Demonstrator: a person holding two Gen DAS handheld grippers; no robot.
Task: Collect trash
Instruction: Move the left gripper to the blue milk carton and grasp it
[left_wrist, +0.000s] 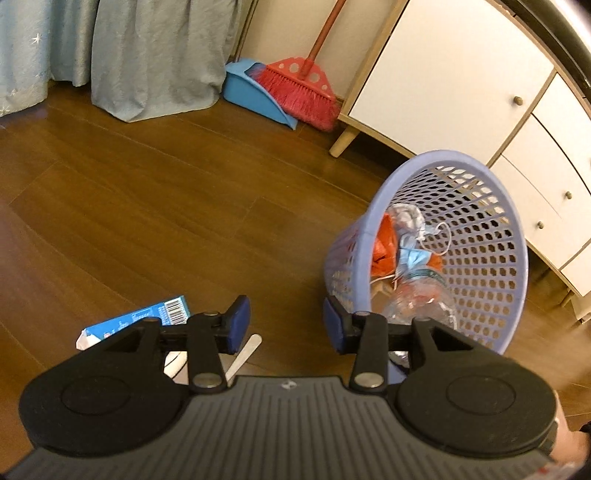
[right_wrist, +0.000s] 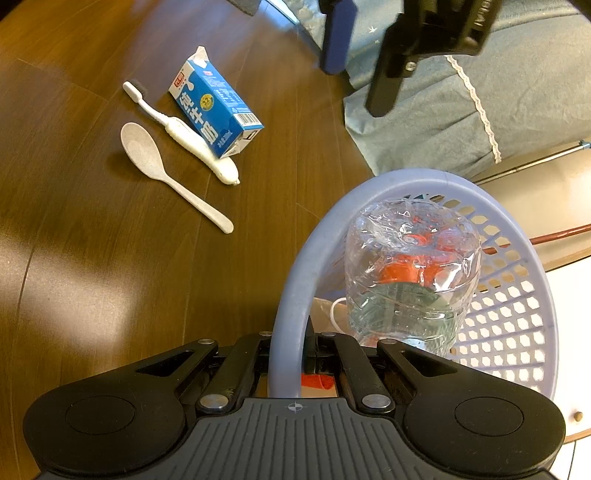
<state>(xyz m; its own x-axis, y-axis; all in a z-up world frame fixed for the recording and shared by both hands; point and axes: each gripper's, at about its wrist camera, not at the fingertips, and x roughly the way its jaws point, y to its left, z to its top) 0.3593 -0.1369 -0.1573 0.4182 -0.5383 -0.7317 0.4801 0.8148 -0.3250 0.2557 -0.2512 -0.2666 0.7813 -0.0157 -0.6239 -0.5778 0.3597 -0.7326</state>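
Trash collection is midway, we judge: our right gripper (right_wrist: 291, 354) grips the tilted lavender basket's (right_wrist: 291, 295) rim, our left gripper (left_wrist: 286, 325) hangs released. Ahead-left of the right one lies the milk carton (right_wrist: 214, 107), long axis running away, spout farthest; we fetch it next.

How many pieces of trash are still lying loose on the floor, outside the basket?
3, grouped left of the basket: the milk carton, the toothbrush touching its near side, and the spoon just beyond that. More could lie out of view.
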